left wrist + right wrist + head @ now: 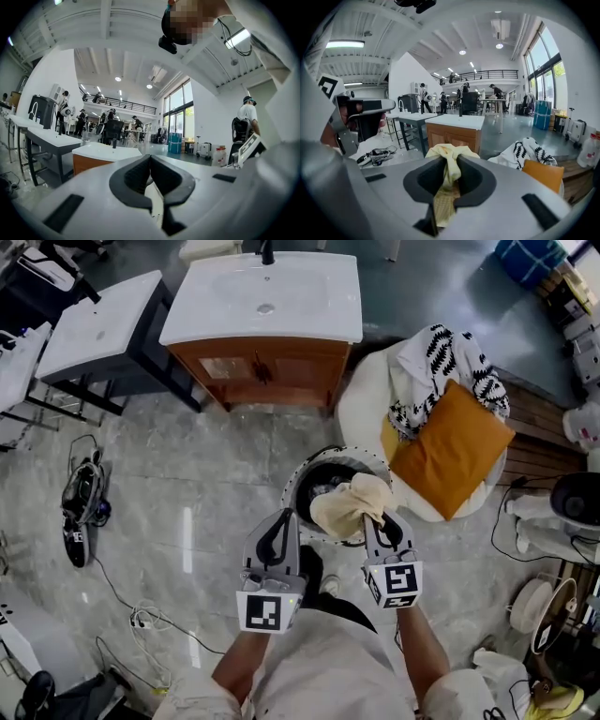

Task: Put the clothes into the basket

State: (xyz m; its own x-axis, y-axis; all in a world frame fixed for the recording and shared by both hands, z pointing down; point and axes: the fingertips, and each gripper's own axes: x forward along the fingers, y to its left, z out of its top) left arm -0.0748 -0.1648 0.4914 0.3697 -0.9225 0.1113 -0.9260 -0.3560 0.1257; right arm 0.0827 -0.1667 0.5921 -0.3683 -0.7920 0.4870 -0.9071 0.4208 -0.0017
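Observation:
A round basket [314, 461] with a white patterned rim and dark inside stands on the floor in front of me. My right gripper [376, 518] is shut on a pale yellow cloth [351, 504], which hangs bunched over the basket's near right rim. The right gripper view shows that cloth [447, 164] pinched between the jaws of the right gripper [449, 174]. My left gripper [283, 517] hovers at the basket's near left edge, shut and empty; its jaws meet in the left gripper view [150, 158]. A black-and-white patterned garment [448, 360] lies on a white beanbag [361, 395].
An orange cushion [452, 452] rests on the beanbag to the right of the basket. A wooden vanity with a white sink top [264, 301] stands beyond the basket. Dark shoes [82, 495] and cables [141, 620] lie on the marble floor at left.

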